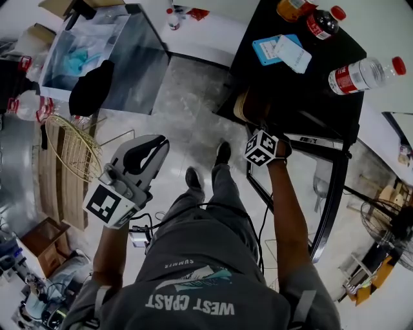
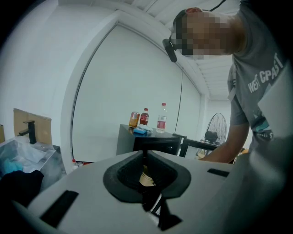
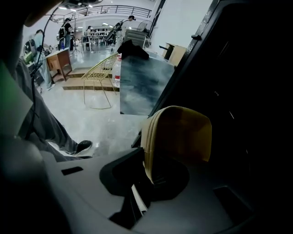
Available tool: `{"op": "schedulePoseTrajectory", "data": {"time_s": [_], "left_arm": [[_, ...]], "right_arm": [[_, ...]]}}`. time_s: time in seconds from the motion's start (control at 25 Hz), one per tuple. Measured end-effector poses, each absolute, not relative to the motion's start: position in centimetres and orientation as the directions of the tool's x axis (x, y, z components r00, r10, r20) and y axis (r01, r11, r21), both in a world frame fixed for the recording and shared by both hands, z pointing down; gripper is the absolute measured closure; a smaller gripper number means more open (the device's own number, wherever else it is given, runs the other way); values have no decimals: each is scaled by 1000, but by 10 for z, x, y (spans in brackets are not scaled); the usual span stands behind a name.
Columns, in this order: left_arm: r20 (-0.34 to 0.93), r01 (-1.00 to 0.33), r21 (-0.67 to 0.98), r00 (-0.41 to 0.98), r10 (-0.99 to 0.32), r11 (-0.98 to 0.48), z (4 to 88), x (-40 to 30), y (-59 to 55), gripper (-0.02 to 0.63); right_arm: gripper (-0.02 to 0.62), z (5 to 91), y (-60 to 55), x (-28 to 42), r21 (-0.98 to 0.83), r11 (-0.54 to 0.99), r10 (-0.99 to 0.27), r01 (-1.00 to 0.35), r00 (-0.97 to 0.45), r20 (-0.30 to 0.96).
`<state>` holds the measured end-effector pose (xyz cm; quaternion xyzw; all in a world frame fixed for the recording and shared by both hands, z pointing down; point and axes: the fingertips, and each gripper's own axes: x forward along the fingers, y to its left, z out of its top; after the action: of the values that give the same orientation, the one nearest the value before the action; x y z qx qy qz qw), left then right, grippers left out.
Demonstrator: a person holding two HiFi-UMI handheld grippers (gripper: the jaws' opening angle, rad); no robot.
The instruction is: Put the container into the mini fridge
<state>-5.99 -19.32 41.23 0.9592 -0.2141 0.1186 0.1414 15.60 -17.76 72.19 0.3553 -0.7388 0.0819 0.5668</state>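
Observation:
A tan container (image 3: pixel 178 135) with a lighter rim is held upright in my right gripper (image 3: pixel 153 176), whose jaws are shut on its lower edge. It sits within the dark inside of the black mini fridge (image 1: pixel 303 90). From the head view, the container (image 1: pixel 247 106) shows just under the fridge's top, with the right gripper's marker cube (image 1: pixel 261 148) right behind it. The fridge door (image 1: pixel 330 193) hangs open to the right. My left gripper (image 1: pixel 147 155) is raised at the left, away from the fridge, shut and holding nothing.
On the fridge top stand a water bottle (image 1: pixel 361 74), a cola bottle (image 1: pixel 321 22), an orange jar (image 1: pixel 290 8) and a blue box (image 1: pixel 274 48). A grey bin (image 1: pixel 122 58), a wire chair (image 1: pixel 74 151) and a cardboard box (image 1: pixel 42 238) are left. A fan (image 1: pixel 387 238) stands right.

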Motion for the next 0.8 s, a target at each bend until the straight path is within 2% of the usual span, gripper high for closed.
{"op": "schedulePoseTrajectory", "data": {"time_s": [0.8], "left_arm": [[324,-458,241,869,-374,-855,436,-55,-192,566]], "right_arm": [[523,775,-207,186,363,711,-453,-602,1,891]]}}
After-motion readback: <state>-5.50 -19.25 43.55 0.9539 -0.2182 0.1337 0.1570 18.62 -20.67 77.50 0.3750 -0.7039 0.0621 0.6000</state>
